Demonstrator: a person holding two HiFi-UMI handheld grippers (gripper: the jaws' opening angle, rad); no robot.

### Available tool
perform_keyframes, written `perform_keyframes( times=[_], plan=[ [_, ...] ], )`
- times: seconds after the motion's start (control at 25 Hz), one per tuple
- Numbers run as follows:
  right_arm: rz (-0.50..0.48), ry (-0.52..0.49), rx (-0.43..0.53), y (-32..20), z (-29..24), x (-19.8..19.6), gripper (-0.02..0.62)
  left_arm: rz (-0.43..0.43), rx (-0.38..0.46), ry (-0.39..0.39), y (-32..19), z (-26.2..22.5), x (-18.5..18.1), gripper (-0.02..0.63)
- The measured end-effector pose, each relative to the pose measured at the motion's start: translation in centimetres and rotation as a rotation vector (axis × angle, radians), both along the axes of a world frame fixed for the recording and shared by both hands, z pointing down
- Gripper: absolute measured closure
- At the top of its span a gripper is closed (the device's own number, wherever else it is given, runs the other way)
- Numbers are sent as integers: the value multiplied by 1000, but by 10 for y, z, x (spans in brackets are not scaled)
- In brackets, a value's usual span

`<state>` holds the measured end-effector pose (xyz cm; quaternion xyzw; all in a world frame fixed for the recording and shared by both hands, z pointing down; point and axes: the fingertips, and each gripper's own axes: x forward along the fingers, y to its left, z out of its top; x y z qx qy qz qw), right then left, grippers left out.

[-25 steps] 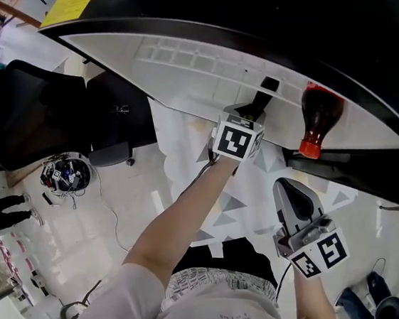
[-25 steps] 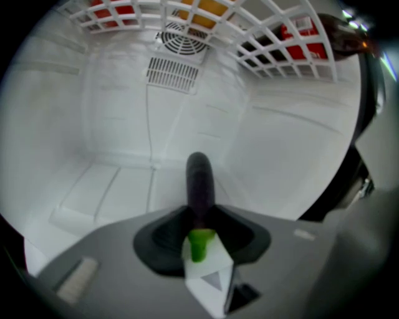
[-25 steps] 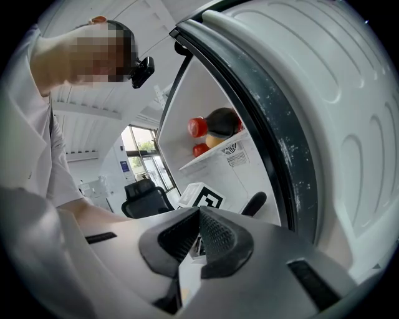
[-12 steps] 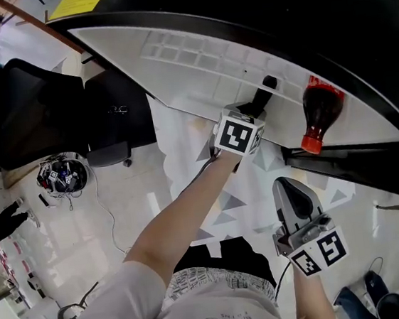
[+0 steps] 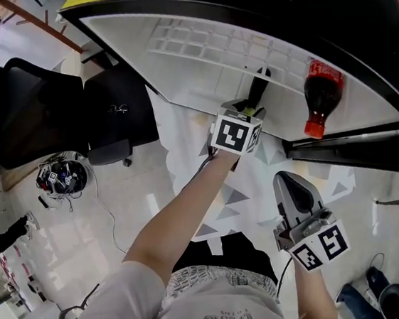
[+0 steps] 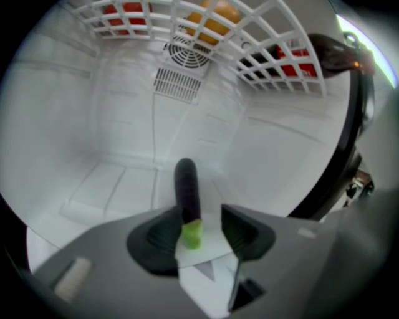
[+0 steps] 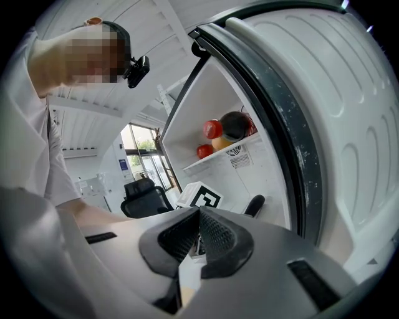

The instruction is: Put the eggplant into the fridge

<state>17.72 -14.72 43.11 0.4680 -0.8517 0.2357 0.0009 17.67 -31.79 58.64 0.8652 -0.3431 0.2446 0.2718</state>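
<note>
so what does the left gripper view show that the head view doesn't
Only the left gripper view: the jaws of the left gripper, which have just been opening, apart either side of the green stem of the eggplant; a wire shelf overhead, a vent behind. Only the head view: the right gripper, the person's arm, black chairs. Both: the eggplant lying in the fridge.

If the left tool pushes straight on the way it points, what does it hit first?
The eggplant: it lies inside the left tool, whose jaws have just been opening. Pushing on would likely shove it toward the fridge wall behind; depth is unclear.
</note>
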Motion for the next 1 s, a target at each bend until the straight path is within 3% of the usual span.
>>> perform_keyframes(
  times=[0.52, 1.0],
  plan=[
    [27, 15, 30, 15, -18, -18, 592, 41, 60, 43, 33, -44, -18, 409],
    [96, 32, 61, 22, -35, -31, 592, 85, 176, 96, 65, -106, -49, 516]
  ],
)
